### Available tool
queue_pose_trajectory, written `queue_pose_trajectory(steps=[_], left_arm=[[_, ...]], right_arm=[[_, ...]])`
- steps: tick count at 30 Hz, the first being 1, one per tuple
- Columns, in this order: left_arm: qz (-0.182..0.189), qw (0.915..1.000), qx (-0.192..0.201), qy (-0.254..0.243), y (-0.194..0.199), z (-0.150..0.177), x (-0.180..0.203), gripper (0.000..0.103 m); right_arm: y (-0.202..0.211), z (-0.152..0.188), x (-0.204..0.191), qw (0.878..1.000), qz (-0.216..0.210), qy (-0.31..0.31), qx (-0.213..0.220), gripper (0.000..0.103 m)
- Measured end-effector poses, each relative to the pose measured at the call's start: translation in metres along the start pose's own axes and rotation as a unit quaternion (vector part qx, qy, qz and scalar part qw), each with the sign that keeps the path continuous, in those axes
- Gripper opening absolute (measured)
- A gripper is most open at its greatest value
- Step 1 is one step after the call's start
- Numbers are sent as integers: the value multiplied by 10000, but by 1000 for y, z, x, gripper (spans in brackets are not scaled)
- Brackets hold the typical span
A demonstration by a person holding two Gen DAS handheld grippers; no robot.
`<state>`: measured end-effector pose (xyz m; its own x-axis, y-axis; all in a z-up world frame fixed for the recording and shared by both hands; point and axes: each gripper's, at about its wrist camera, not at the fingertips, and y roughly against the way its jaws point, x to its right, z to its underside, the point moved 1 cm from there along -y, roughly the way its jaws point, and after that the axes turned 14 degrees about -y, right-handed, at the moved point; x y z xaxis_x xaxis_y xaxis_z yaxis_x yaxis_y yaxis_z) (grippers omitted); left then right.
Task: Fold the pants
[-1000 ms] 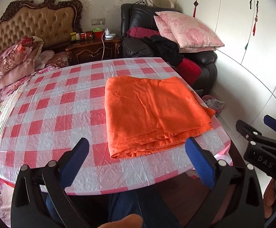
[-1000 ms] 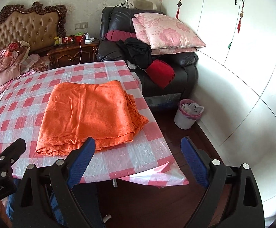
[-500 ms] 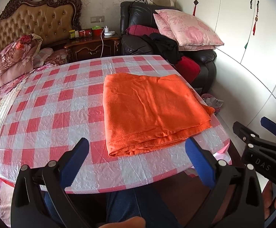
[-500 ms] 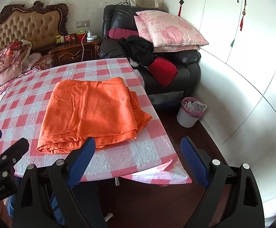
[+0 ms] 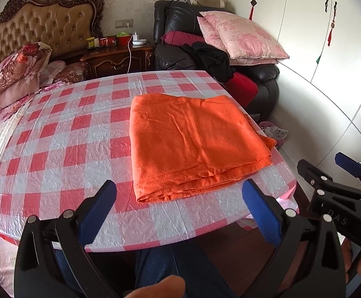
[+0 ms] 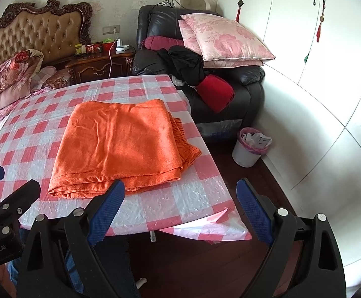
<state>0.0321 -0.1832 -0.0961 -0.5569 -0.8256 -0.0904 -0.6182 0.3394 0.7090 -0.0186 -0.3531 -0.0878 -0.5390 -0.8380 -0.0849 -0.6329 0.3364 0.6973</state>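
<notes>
The orange pants (image 5: 195, 146) lay folded into a flat rectangle on the red-and-white checked table (image 5: 56, 154), toward its right edge, with the waistband peeking out at 3 o'clock. The left gripper (image 5: 179, 207) hung off the near table edge at 6 o'clock, its 2 blue pads (image 5: 96, 213) spread wide, holding nothing. The right gripper (image 6: 180, 211) hovered likewise, fingers apart and empty. A white bin (image 6: 248, 146) stood on the floor at 3 o'clock.
</notes>
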Motion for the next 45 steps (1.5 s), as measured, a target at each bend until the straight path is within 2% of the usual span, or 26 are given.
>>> queue_pose_trajectory(steps=[45], left_arm=[[33,10000,52,-75,-2,-1,7,101]], right_arm=[[-2,0,3,10000,9,-33,-32,88]])
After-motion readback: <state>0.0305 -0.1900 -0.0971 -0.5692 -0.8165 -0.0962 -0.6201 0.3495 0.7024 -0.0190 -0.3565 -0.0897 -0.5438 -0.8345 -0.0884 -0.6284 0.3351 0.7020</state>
